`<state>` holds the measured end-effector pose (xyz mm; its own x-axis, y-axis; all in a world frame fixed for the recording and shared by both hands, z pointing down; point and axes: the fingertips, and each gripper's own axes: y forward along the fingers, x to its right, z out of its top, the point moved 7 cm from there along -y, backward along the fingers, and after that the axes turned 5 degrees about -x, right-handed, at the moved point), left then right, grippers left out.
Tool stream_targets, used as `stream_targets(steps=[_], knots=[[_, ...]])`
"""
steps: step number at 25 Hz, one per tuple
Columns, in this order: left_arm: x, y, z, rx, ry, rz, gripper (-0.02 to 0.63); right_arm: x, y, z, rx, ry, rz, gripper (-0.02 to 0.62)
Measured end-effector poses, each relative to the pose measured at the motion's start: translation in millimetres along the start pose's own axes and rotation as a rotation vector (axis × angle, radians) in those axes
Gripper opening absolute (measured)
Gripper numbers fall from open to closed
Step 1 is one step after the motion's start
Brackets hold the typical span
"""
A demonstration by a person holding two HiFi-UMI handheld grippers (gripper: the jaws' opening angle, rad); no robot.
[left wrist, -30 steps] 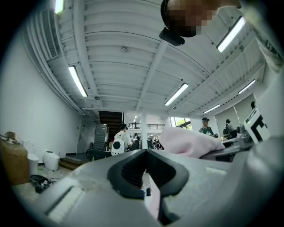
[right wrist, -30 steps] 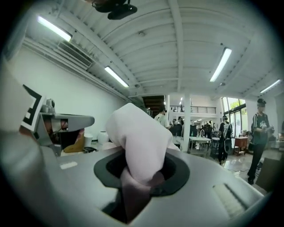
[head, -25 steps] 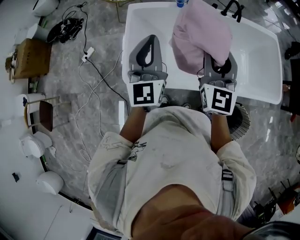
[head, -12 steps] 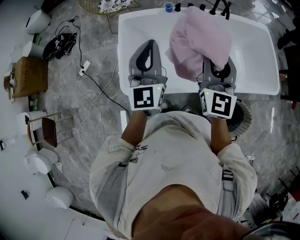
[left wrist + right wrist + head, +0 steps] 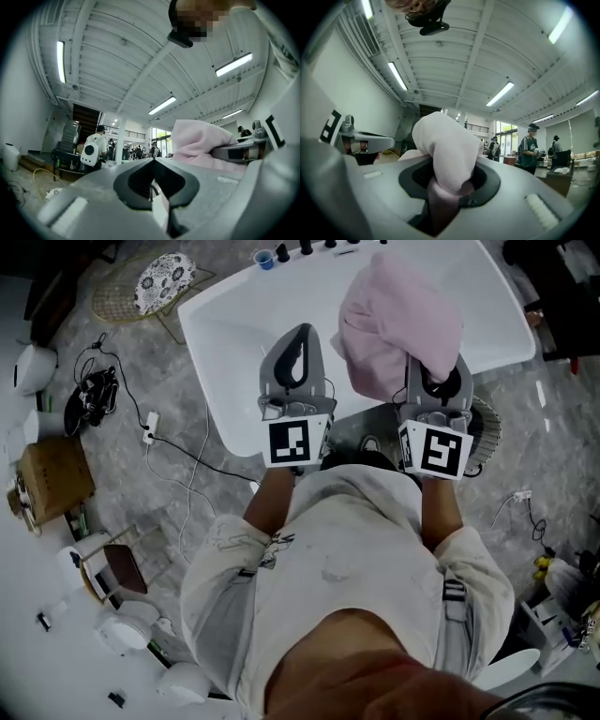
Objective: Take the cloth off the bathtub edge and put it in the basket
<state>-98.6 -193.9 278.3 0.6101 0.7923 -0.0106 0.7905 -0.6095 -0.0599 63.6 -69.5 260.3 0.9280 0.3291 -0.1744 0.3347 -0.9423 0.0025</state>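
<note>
The right tongs (image 5: 434, 373) are clamped on the pink cloth (image 5: 398, 320), which bunches up above them, upper right of centre in the head view. The left tongs (image 5: 300, 338) are closed and empty, just left of them. Behind both lies the white bathtub (image 5: 234, 343).

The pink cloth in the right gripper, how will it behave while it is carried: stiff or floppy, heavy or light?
Probably floppy: the pink cloth bunches and folds over the right gripper. It seems light, since one pinch carries it all. It should hardly slip, as the jaws squeeze a thick fold.
</note>
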Motion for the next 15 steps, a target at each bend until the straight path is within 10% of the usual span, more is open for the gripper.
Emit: stream_targets(steps=[15], knots=[[133.3,54.0,-43.2,-0.058,0.001,-0.399,0.002,110.9,-119.2,-46.7,-0.146,0.007,-0.471,0.117]])
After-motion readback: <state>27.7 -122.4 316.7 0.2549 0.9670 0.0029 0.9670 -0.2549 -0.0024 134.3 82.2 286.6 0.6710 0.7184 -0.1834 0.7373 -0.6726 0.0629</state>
